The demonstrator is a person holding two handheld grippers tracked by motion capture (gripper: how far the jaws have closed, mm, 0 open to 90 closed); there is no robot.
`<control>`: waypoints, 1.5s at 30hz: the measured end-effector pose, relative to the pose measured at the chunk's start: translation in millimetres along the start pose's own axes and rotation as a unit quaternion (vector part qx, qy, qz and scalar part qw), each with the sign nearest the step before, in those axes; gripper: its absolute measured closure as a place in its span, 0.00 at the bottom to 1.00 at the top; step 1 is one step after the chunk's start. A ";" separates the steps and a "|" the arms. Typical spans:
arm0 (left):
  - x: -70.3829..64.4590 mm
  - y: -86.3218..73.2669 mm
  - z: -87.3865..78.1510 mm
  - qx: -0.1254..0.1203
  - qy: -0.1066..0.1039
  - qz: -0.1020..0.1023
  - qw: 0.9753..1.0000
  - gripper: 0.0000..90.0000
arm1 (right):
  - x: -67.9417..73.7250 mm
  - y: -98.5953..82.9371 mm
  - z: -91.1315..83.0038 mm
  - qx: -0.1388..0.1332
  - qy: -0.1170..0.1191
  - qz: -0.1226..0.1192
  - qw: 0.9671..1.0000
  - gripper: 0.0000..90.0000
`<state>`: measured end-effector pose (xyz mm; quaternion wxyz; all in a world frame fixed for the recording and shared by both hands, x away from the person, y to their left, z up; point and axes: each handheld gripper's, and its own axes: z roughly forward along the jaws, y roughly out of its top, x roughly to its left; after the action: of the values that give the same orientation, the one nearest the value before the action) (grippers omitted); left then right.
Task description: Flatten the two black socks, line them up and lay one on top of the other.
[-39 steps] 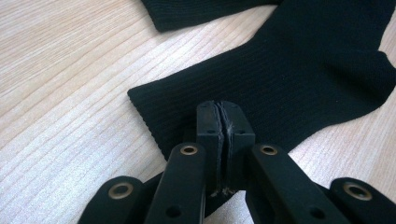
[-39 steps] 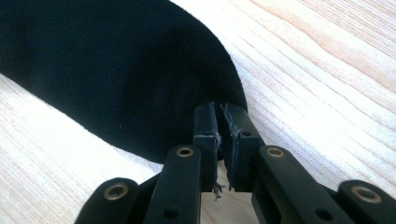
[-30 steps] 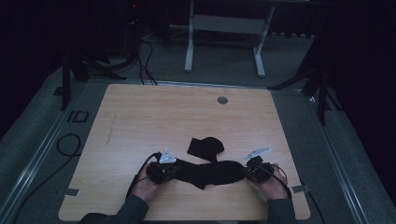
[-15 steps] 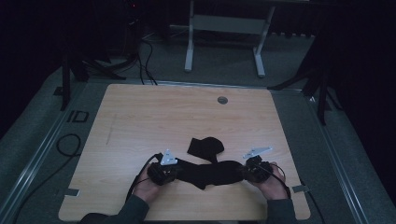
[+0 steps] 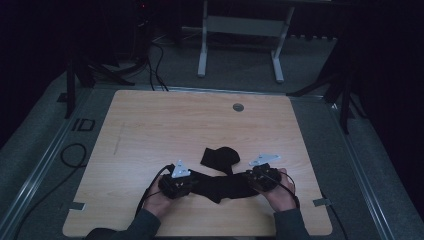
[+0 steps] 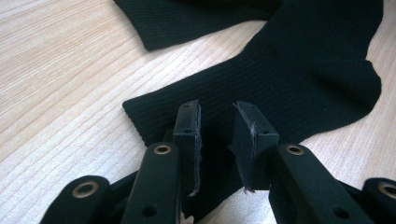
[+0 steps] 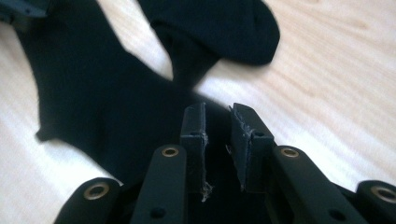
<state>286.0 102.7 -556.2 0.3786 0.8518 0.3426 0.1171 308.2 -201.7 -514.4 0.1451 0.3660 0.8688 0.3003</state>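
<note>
Left gripper (image 6: pixel 215 140): jaws stand narrowly apart above the ribbed cuff end of a black sock (image 6: pixel 299 88); fabric lies under and between them, not visibly pinched. Right gripper (image 7: pixel 217 140): jaws likewise a small gap apart over the opposite end of the same sock (image 7: pixel 93 102); whether they grip it cannot be told.

In the high view, the left gripper (image 5: pixel 176 184) and right gripper (image 5: pixel 262 177) sit at either end of the sock (image 5: pixel 222 184), which lies stretched flat between them near the 6 o'clock edge of the surface (image 5: pixel 165 130). A second black sock (image 5: pixel 220 159) lies bunched just beyond, at 12 o'clock from the first, touching or nearly touching it.

Open wood extends toward 12, 9 and 3 o'clock. A small round grommet (image 5: pixel 238 107) sits near the far edge. The near edge lies close behind both hands.
</note>
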 end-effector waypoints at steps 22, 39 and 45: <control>4.4 -1.3 -2.4 -0.001 0.010 -0.006 1.000 0.78 | -21.5 52.3 37.3 0.007 -0.044 0.012 0.999 0.79; 3.3 -1.7 -1.5 0.001 0.010 -0.003 1.000 0.78 | -28.6 58.0 78.9 0.056 -0.020 0.051 0.997 0.74; 3.2 -1.6 -1.6 0.000 0.012 -0.004 1.000 0.78 | -27.1 63.9 85.9 0.061 -0.022 0.051 0.997 0.88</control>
<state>286.8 106.6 -556.4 0.3748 0.8491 0.3503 0.1260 402.4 -150.3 -540.2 0.1258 0.4247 0.8621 0.2462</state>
